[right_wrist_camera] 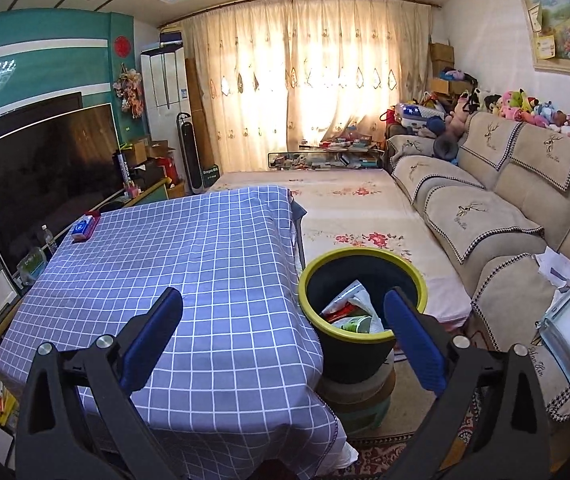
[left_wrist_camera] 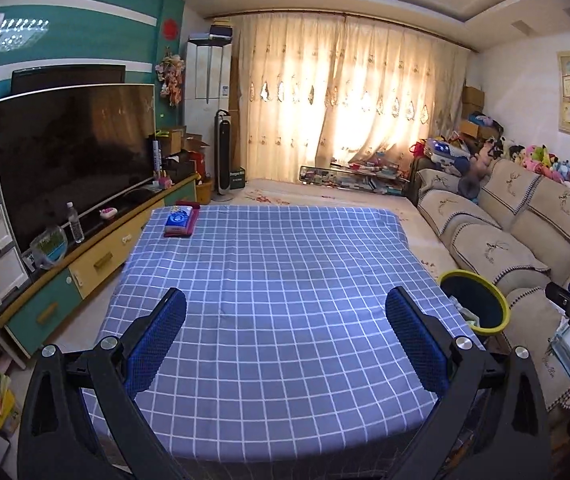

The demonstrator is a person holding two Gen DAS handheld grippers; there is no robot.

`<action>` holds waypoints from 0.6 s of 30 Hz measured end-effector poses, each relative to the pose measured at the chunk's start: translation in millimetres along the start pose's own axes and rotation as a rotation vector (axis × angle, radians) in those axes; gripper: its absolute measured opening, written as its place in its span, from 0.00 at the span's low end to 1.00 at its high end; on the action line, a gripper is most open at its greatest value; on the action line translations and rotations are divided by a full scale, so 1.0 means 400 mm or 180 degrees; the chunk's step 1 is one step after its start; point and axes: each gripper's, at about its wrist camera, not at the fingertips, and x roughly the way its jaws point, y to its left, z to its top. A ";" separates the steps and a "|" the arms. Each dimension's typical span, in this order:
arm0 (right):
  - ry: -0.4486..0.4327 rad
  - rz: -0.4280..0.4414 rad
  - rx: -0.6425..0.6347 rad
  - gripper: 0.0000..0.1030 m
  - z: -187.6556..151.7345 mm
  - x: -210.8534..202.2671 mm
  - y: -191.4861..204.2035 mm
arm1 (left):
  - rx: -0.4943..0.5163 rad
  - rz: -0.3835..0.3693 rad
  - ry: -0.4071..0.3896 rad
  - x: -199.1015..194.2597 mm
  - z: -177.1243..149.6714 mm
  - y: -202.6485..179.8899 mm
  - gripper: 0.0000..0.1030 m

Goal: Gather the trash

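Note:
A black trash bin with a yellow-green rim (right_wrist_camera: 365, 258) stands on stacked round stools at the table's right side; it also shows in the left wrist view (left_wrist_camera: 501, 300). Wrappers and crumpled paper (right_wrist_camera: 353, 312) lie inside it. My left gripper (left_wrist_camera: 285, 336) is open and empty above the near part of the blue checked tablecloth (left_wrist_camera: 277, 264). My right gripper (right_wrist_camera: 283, 336) is open and empty, over the table's right edge with its right finger (right_wrist_camera: 413, 336) in front of the bin. A blue tissue pack (left_wrist_camera: 179, 218) on a red book lies at the table's far left corner.
A beige sofa (right_wrist_camera: 485, 216) runs along the right, with papers and a plastic sleeve (right_wrist_camera: 569, 328) on its near seat. A TV (left_wrist_camera: 73, 152) on a cabinet stands at the left, with a water bottle (left_wrist_camera: 75, 222). A floral rug (right_wrist_camera: 349, 208) lies beyond the table.

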 end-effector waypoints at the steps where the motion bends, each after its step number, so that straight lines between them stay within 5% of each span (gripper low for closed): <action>1: -0.0005 -0.0013 -0.0011 0.93 0.000 -0.002 0.002 | 0.0011 -0.0015 -0.0001 -0.005 -0.003 -0.001 0.95; 18: -0.0017 -0.0028 -0.0023 0.93 -0.003 0.002 0.004 | 0.0022 -0.0022 0.0057 0.024 0.010 -0.032 0.95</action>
